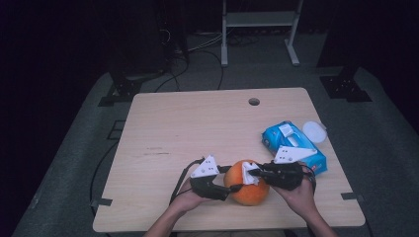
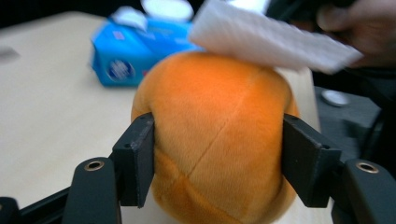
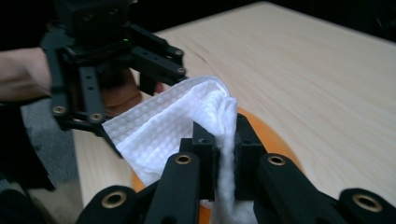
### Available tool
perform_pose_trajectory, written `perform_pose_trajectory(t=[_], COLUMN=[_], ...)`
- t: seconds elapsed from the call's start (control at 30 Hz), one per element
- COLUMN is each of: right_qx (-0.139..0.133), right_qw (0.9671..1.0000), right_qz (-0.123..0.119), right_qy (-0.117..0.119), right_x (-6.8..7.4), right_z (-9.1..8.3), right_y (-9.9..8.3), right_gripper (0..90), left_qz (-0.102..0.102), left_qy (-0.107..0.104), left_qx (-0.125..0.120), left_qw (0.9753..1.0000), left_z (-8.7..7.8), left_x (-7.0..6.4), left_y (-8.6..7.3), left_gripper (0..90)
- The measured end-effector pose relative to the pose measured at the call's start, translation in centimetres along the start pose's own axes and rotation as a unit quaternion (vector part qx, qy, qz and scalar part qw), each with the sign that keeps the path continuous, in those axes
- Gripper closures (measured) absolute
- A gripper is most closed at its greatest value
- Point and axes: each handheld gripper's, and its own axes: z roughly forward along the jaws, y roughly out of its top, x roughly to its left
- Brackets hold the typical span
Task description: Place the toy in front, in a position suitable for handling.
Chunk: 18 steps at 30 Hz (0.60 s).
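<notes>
An orange plush ball (image 1: 247, 186) (image 2: 219, 135) sits near the table's front edge. My left gripper (image 1: 230, 190) (image 2: 218, 161) is shut on it, one jaw pressed against each side. A white wipe (image 1: 250, 174) (image 2: 271, 39) (image 3: 173, 126) lies over the top of the ball. My right gripper (image 1: 254, 173) (image 3: 225, 154) is shut on that wipe, pinching a bunched fold between its jaws. The ball (image 3: 275, 140) peeks out orange below the wipe in the right gripper view, and the left gripper (image 3: 112, 70) stands beyond it.
A blue pack of wipes (image 1: 294, 145) (image 2: 135, 51) lies on the wooden table (image 1: 197, 128) to the right of the ball. Beside it sits a white round lid (image 1: 314, 132). A cable hole (image 1: 254, 101) is near the far edge.
</notes>
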Motion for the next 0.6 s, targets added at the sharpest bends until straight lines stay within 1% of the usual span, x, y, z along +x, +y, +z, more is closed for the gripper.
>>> perform_pose_trajectory(t=[0.07,0.1,0.17,0.2,0.23,0.27,0.33,0.4,0.47,0.5,0.53,0.6], right_qx=[-0.008,-0.003,0.005,0.009,0.015,0.021,0.017,0.016,0.011,0.013,0.018,0.022], right_qw=[0.9999,0.9998,0.9998,0.9999,0.9998,0.9997,0.9998,0.9998,0.9996,0.9993,0.9988,0.9984], right_qz=[-0.01,-0.017,-0.017,-0.013,-0.012,-0.01,-0.003,-0.014,-0.024,-0.033,-0.043,-0.052], right_qy=[0.006,0.003,0.005,0.007,0.008,0.007,0.005,-0.002,0.01,0.013,0.013,0.005], right_x=[0.6,0.8,0.7,0.5,0.3,0.2,0.0,0.5,1.3,1.7,2.1,2.2], right_z=[0.1,0.2,0.3,0.4,0.4,0.4,0.1,0.1,0.3,0.6,0.8,0.8], right_y=[0.4,0.5,0.4,0.2,0.0,-0.2,-0.3,0.1,0.5,0.7,0.8,0.9], right_gripper=[81.8,81.8,81.9,81.9,81.9,81.9,81.8,81.8,81.8,81.8,81.8,81.8], left_qz=[0.017,0.019,0.012,0.003,0.003,-0.005,-0.004,0.004,0.015,0.023,0.028,0.031], left_qy=[0.012,0.013,0.006,-0.001,-0.001,-0.008,-0.006,-0.008,-0.009,-0.007,-0.004,-0.005], left_qx=[0.004,0.006,0.006,0.005,0.005,-0.001,-0.004,-0.005,-0.004,0.0,0.0,-0.001], left_qw=[0.9998,0.9997,0.9999,1.0,1.0,1.0,1.0,0.9999,0.9998,0.9997,0.9996,0.9995], left_z=[-0.4,-0.5,-0.4,-0.3,-0.3,-0.1,0.2,0.4,0.6,0.6,0.7,0.6], left_x=[-0.3,-0.3,-0.2,-0.1,-0.1,-0.1,-0.3,-0.7,-1.2,-1.4,-1.5,-1.3], left_y=[0.4,0.4,0.0,-0.2,-0.2,-0.3,-0.2,0.0,0.2,0.2,0.2,0.0], left_gripper=[35.0,35.0,34.7,33.0,30.6,29.8,28.8,28.9,28.9,28.8,28.8,29.3])
